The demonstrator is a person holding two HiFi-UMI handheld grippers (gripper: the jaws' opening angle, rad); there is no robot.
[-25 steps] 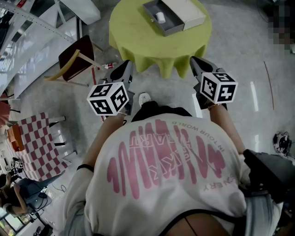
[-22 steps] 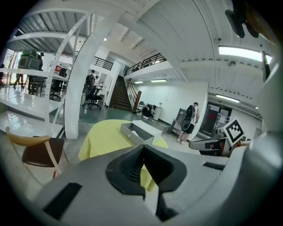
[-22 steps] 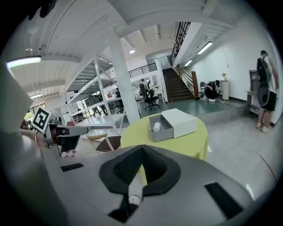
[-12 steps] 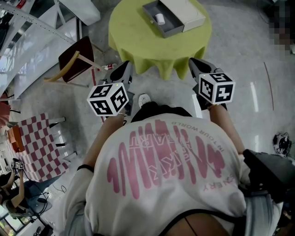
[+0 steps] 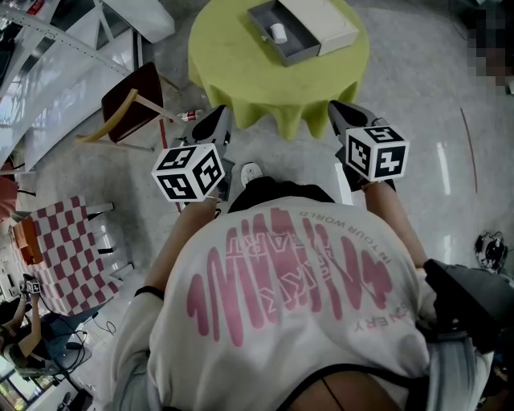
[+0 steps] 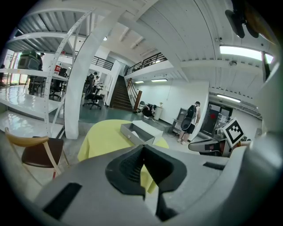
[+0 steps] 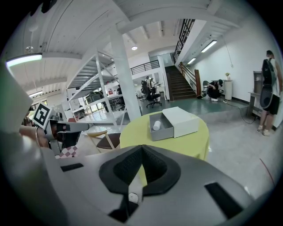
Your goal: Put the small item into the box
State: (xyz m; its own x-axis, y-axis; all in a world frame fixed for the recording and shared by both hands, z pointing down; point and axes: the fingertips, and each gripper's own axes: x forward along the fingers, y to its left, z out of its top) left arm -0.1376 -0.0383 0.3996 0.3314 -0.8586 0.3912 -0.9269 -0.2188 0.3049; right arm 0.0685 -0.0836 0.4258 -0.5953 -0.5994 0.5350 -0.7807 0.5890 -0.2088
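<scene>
A grey box (image 5: 283, 34) lies on the round yellow-green table (image 5: 241, 68), its drawer pulled out of a white sleeve (image 5: 323, 22). The small white item (image 5: 278, 33) lies in the drawer, as the right gripper view confirms for the item (image 7: 156, 125) and box (image 7: 160, 128). Both grippers hang before the table's near edge, short of the box. My left gripper (image 5: 215, 120) is shut and empty, its jaws meeting in the left gripper view (image 6: 142, 151). My right gripper (image 5: 340, 113) also stands shut on nothing (image 7: 141, 152).
A chair (image 5: 132, 100) with a dark red seat stands left of the table, and a small bottle (image 5: 186, 115) lies on the floor beside it. A checkered cloth (image 5: 68, 249) is at far left. A white column (image 6: 82, 88) and a standing person (image 7: 269, 90) are farther off.
The right gripper's marker cube has shifted a touch to the left with a slight roll. The left gripper, box and item stay as they were.
</scene>
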